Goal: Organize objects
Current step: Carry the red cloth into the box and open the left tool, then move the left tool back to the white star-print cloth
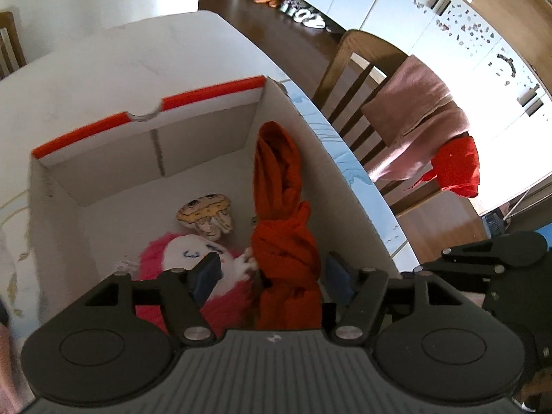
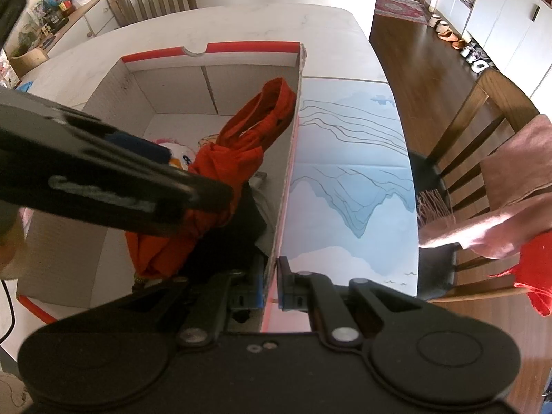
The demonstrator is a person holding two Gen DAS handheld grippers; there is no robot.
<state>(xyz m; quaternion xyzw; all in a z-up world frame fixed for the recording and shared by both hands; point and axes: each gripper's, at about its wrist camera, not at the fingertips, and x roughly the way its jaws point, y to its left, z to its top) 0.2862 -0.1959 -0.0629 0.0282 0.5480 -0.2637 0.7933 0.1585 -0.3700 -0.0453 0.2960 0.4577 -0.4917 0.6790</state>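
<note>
With the left claw (image 1: 272,272) spread wide around the cloth (image 1: 283,224), and the right claw (image 2: 272,283) pinching the box (image 2: 293,145) wall, a tug could tip it.

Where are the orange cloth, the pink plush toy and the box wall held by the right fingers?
orange cloth (image 1: 286,241), left wrist view, knotted middle.
pink plush toy (image 1: 193,252), left wrist view, white face.
box wall (image 2: 291,158), right wrist view, top edge.
</note>
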